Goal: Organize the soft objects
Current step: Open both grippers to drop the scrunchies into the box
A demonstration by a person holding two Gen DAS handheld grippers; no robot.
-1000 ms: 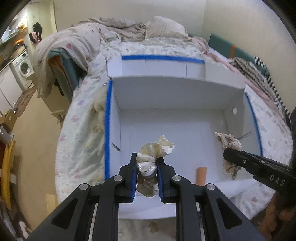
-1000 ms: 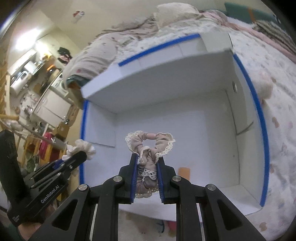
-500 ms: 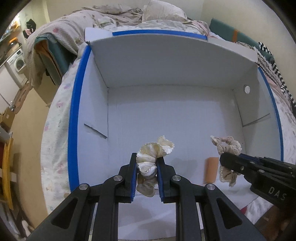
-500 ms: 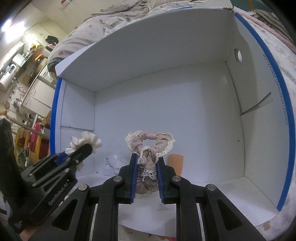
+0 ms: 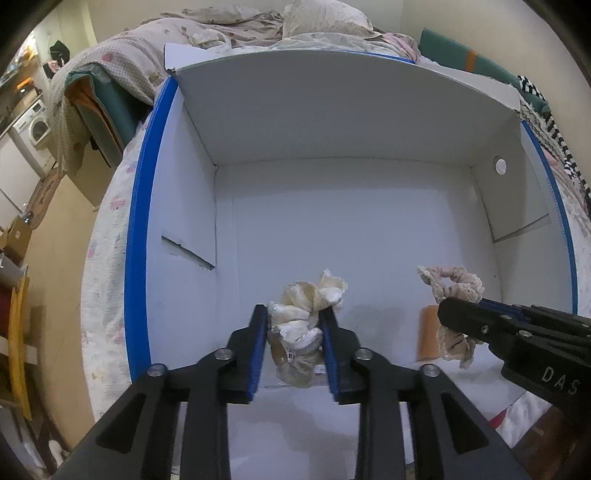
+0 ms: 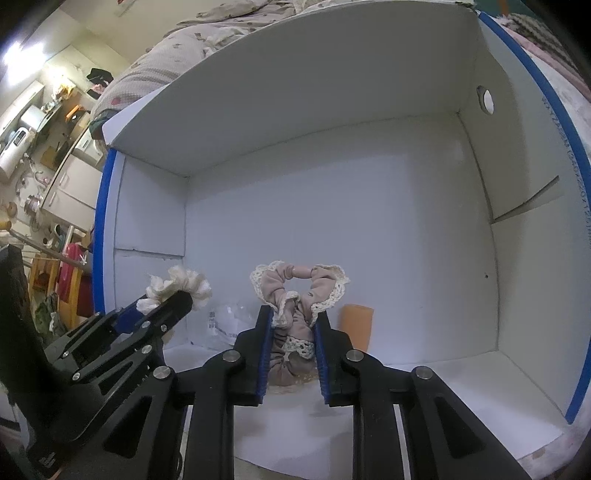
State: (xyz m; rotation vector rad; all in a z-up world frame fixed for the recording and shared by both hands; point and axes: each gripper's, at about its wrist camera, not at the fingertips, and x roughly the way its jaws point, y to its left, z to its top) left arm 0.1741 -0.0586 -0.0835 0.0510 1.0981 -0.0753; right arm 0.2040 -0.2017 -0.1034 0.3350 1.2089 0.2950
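A large white cardboard box (image 5: 332,122) with blue-taped rims lies open on a bed; it also shows in the right wrist view (image 6: 332,110). My left gripper (image 5: 293,314) is shut on a cream scrunchie (image 5: 306,306) and holds it inside the box above the floor. My right gripper (image 6: 293,314) is shut on a pink lace-edged scrunchie (image 6: 299,291) to the right of it. Each gripper shows in the other's view: the right (image 5: 450,306), the left (image 6: 181,299).
An orange tape patch (image 6: 356,325) and a crumpled clear wrapper (image 6: 225,321) lie on the box floor near the front. Bedding and a pillow (image 5: 325,18) lie behind the box. A washing machine (image 5: 37,125) and kitchen furniture stand at far left.
Both grippers have moved forward and down into the box with their scrunchies still held. The box now fills both views.
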